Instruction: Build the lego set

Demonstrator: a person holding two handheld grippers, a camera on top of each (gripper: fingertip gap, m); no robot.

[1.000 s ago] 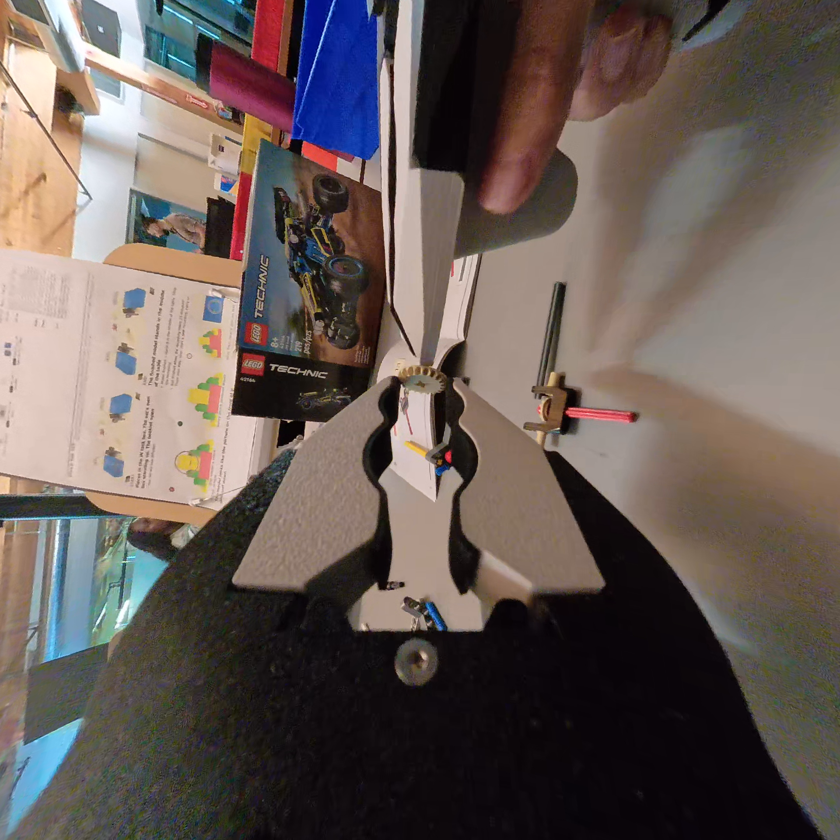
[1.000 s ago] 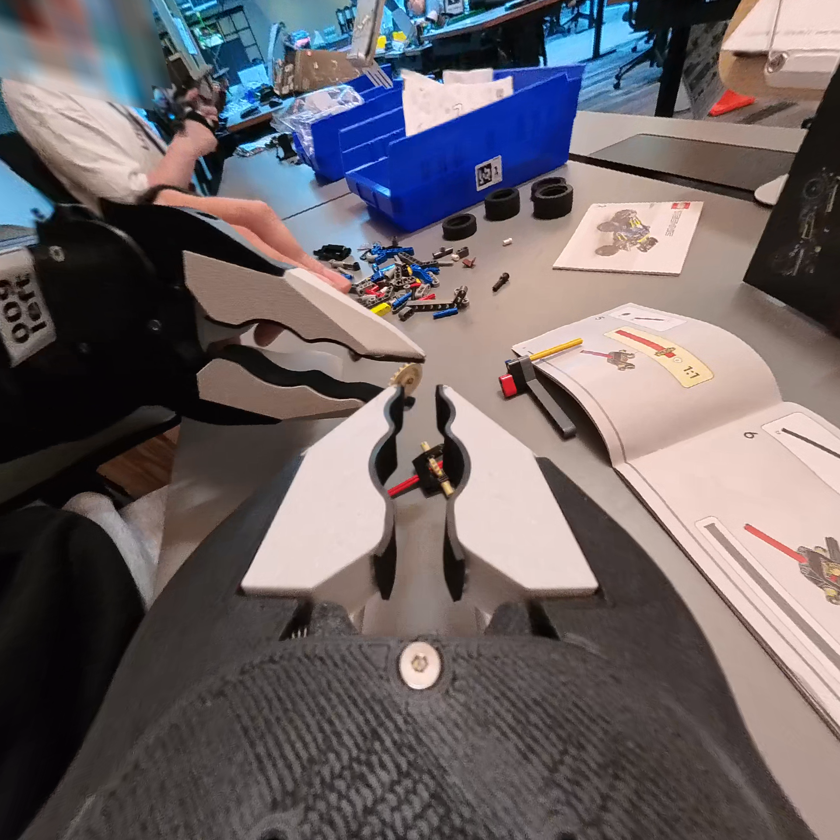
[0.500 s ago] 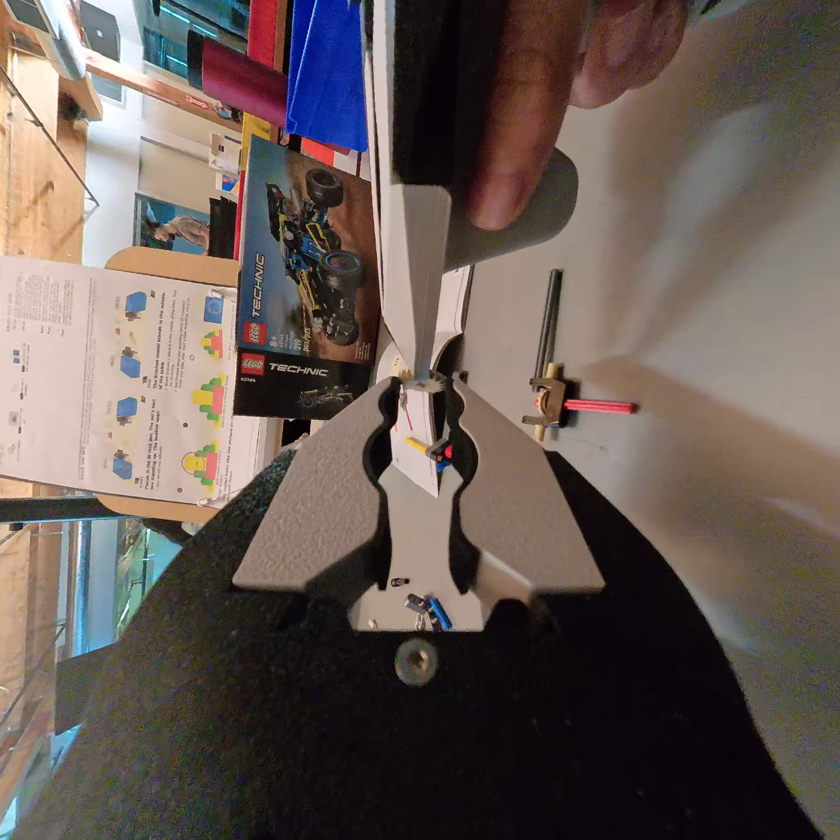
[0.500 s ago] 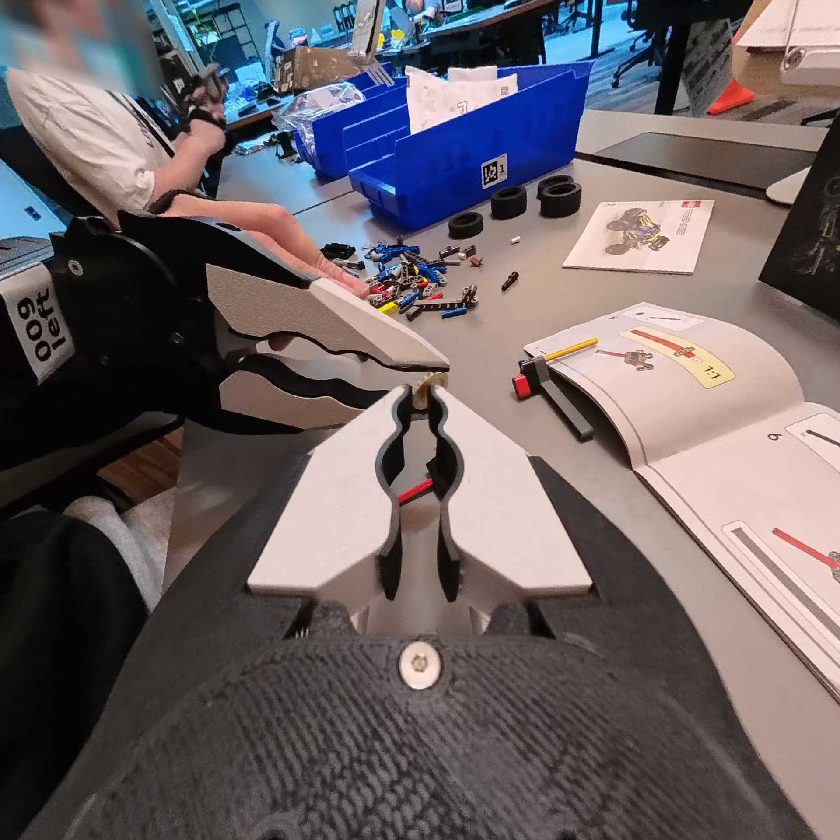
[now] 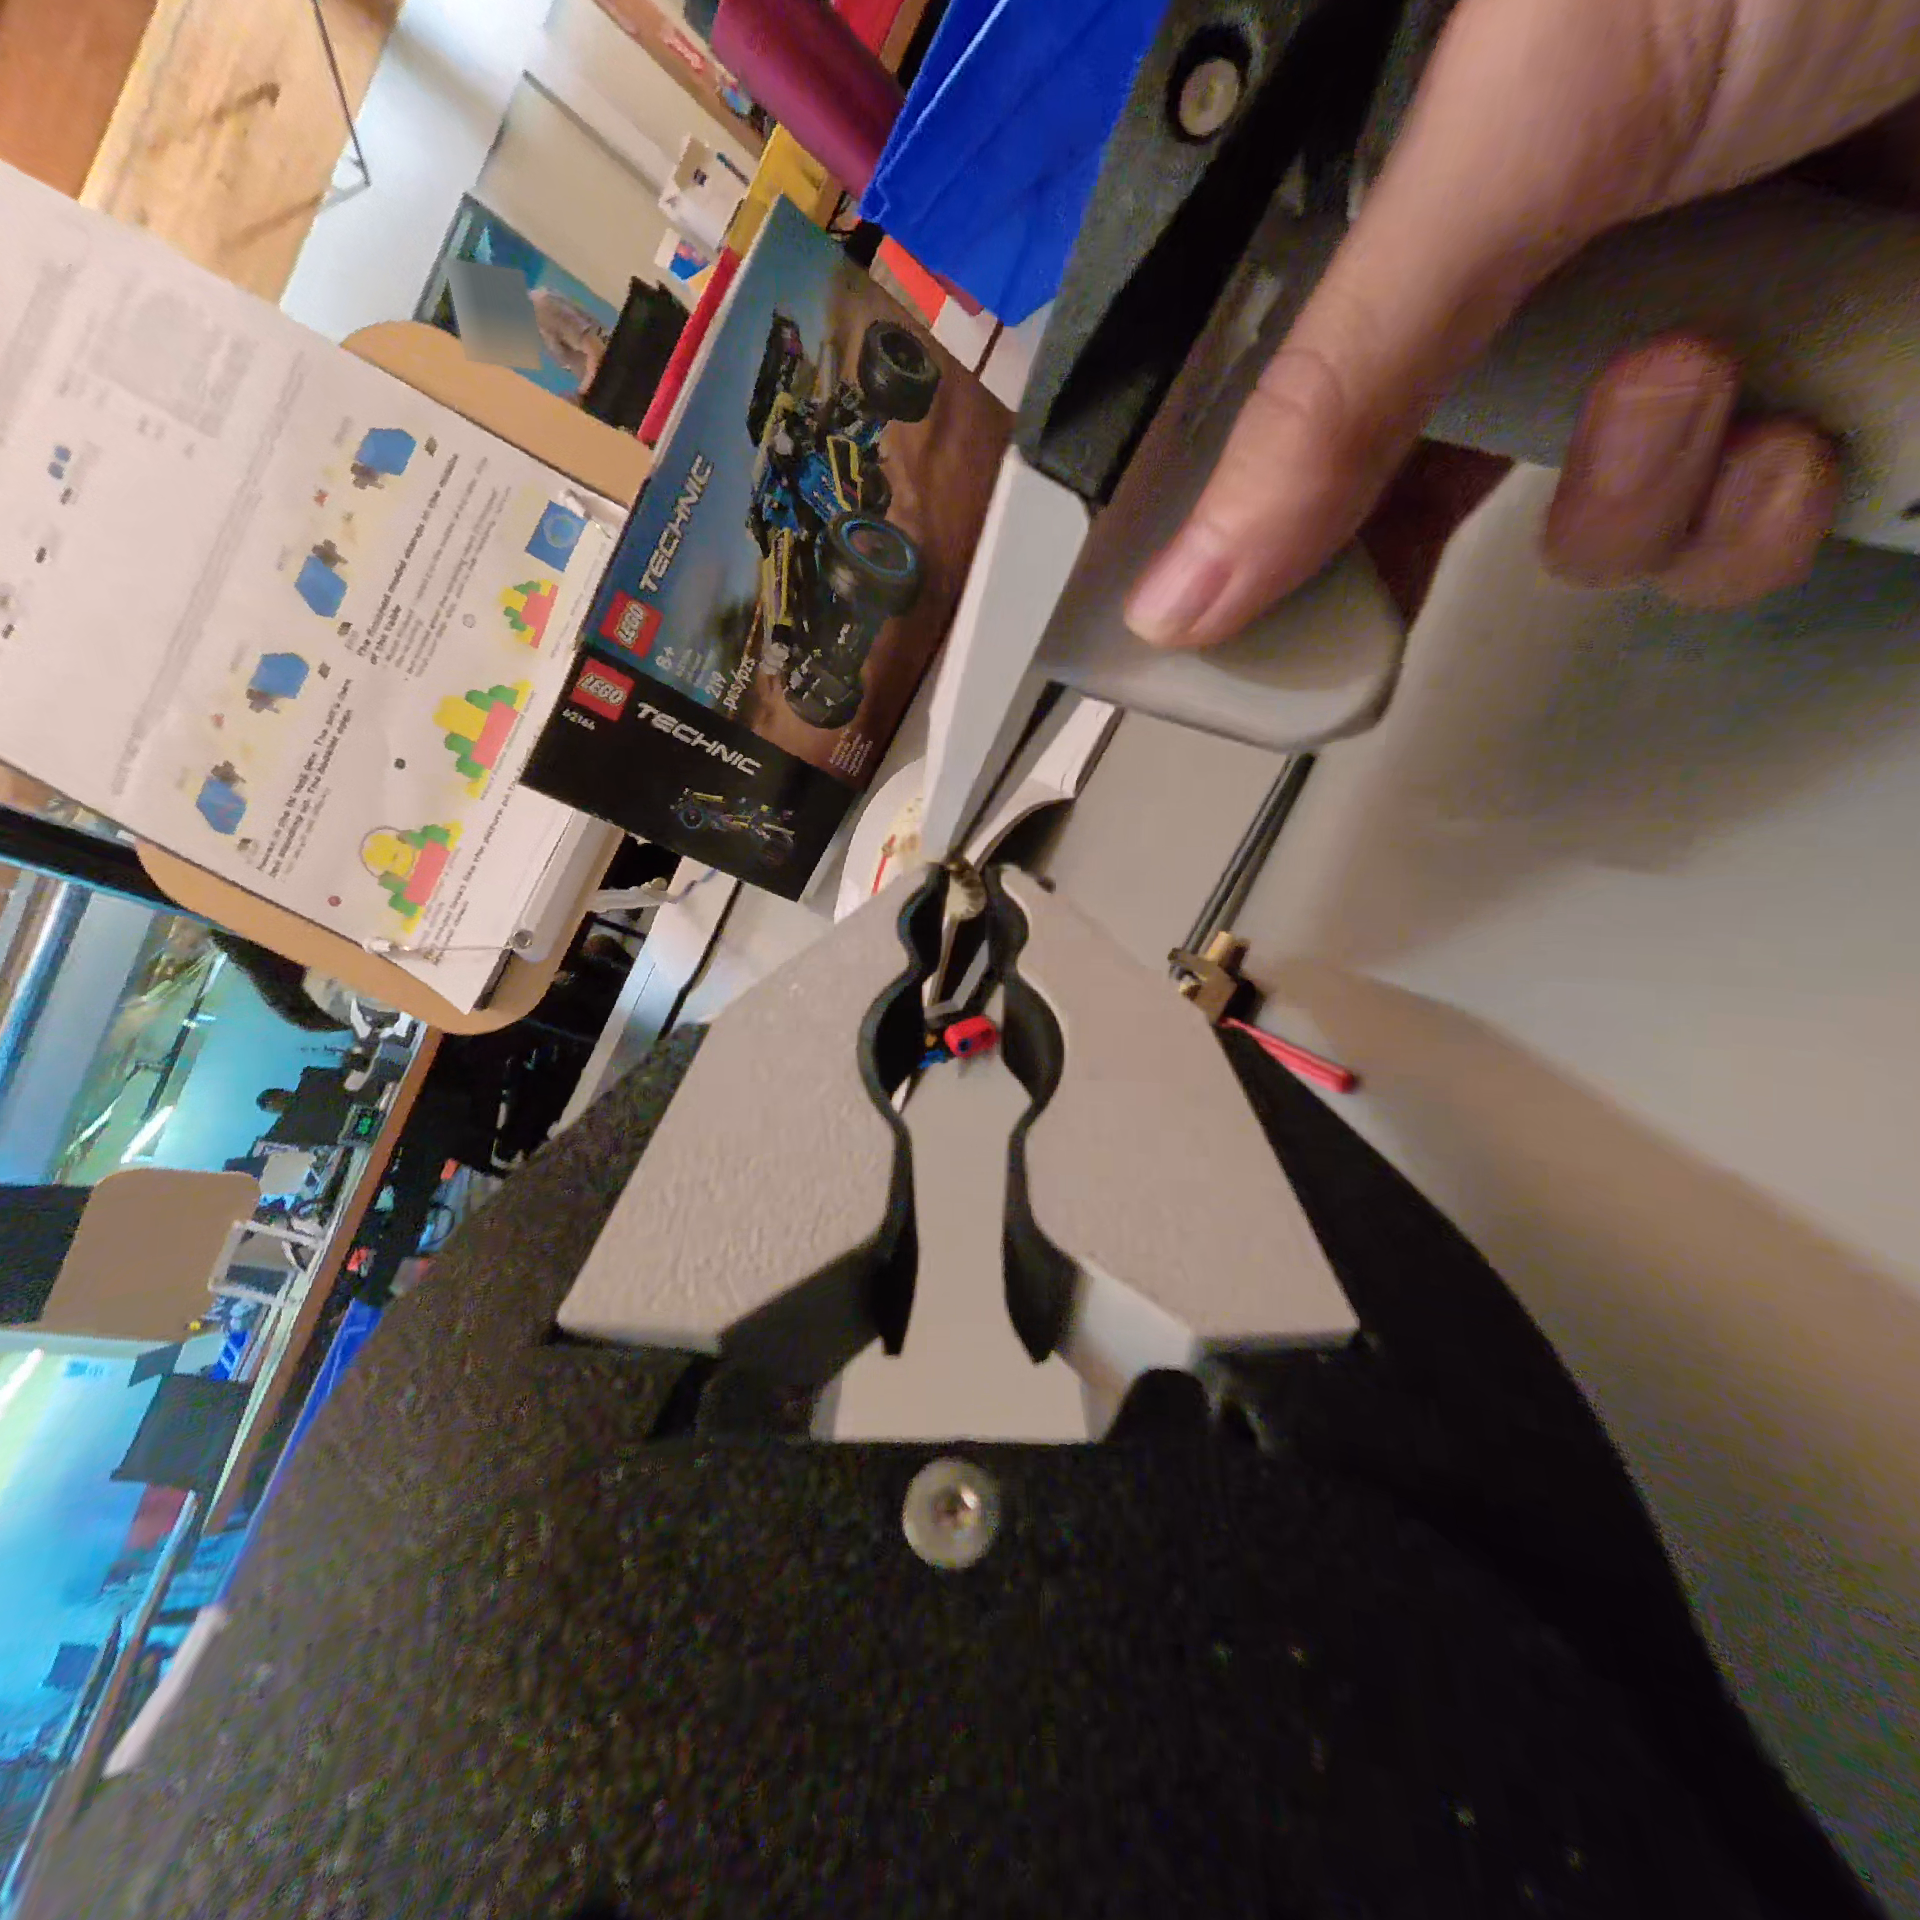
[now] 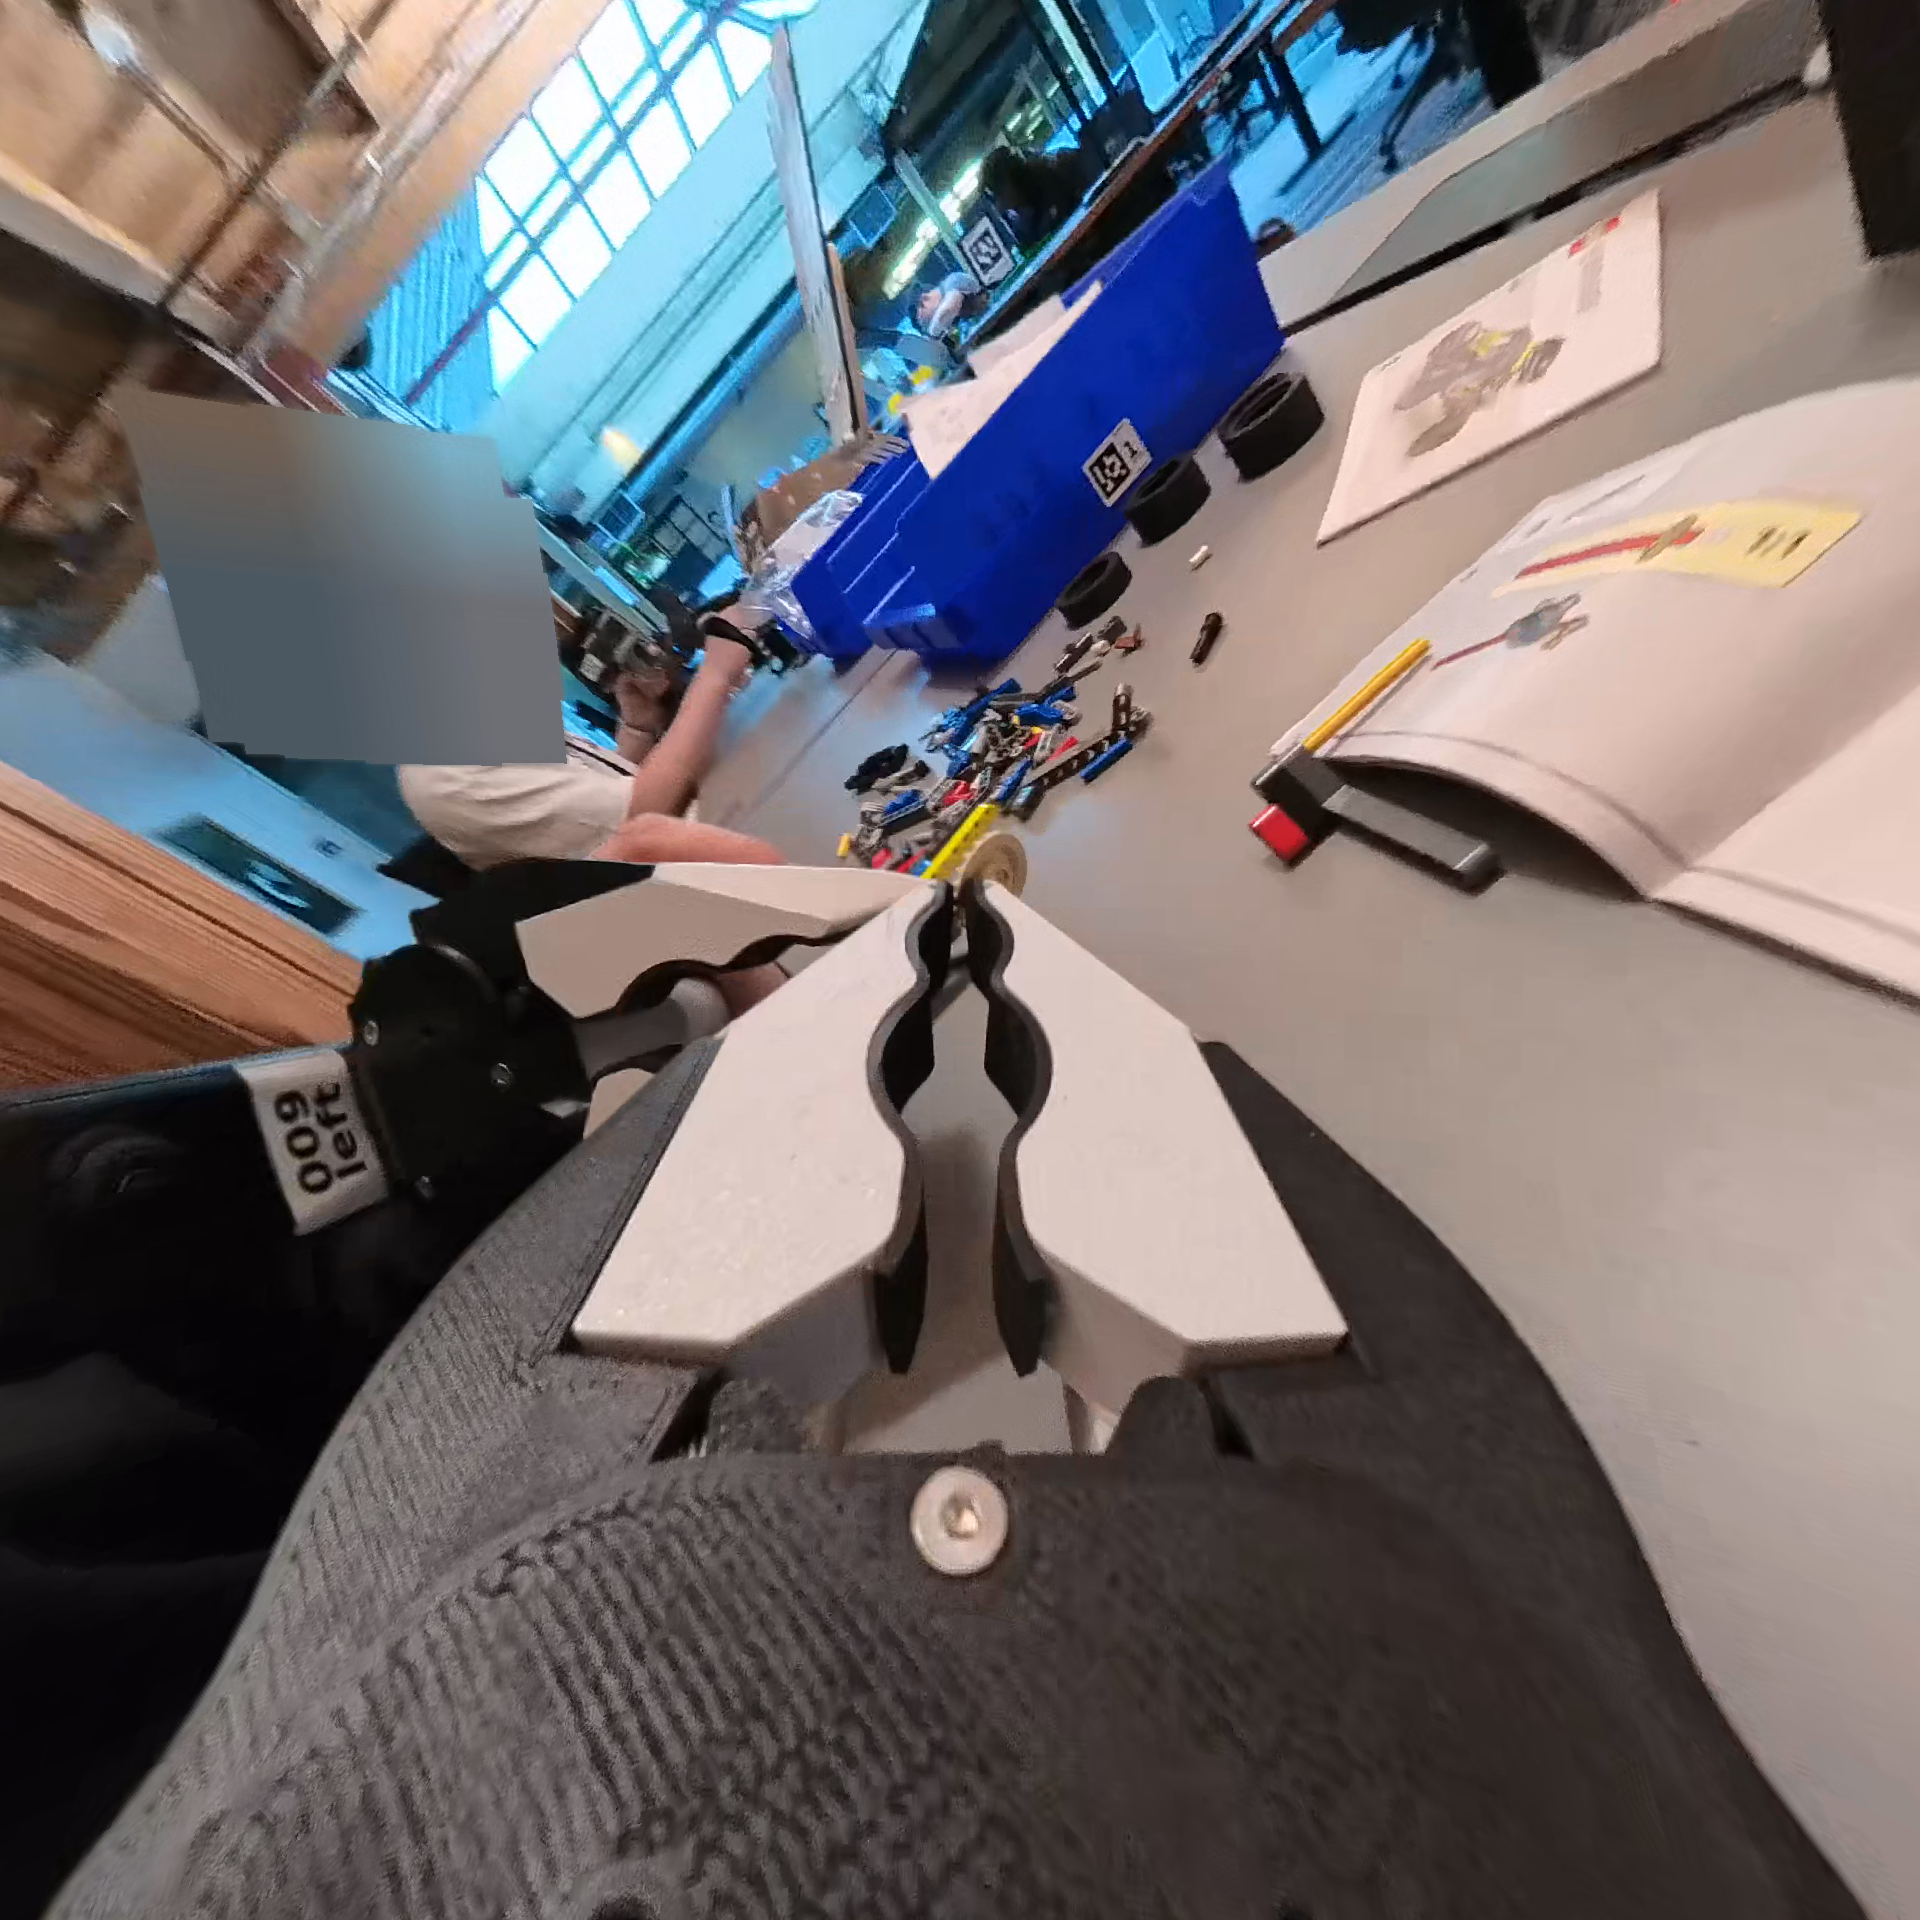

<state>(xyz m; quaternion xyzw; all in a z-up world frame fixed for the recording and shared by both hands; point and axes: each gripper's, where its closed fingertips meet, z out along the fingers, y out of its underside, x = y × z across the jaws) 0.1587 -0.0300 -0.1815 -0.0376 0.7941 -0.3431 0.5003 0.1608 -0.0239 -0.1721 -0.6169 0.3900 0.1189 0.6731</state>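
A small tan gear (image 6: 992, 862) sits where the two grippers' tips meet, above the grey table (image 6: 1455, 1143). My left gripper (image 5: 963, 891) is shut on the gear, which shows edge-on between its tips (image 5: 961, 902). My right gripper (image 6: 964, 906) is shut with the gear sticking out just past its tips. The left gripper reaches in from the left in the right wrist view (image 6: 727, 914). The right gripper comes down from above in the left wrist view (image 5: 987, 675), held by a hand (image 5: 1455, 312). A small tan-and-black assembly (image 5: 1207, 961) with a red axle (image 5: 1288, 1060) lies on the table.
A pile of loose pieces (image 6: 997, 769), blue bins (image 6: 1039, 520) and black tyres (image 6: 1169, 499) lie beyond. An open instruction booklet (image 6: 1662, 748) lies on the right, with a black beam with a red end (image 6: 1361, 816) beside it. The set's box (image 5: 769, 582) stands behind. A person sits at the left. The grippers are tip to tip, or close to it.
The right gripper's jaws closed and came up onto the gear that the left gripper holds. Both grippers tilted. The small assembly no longer shows between the right fingers.
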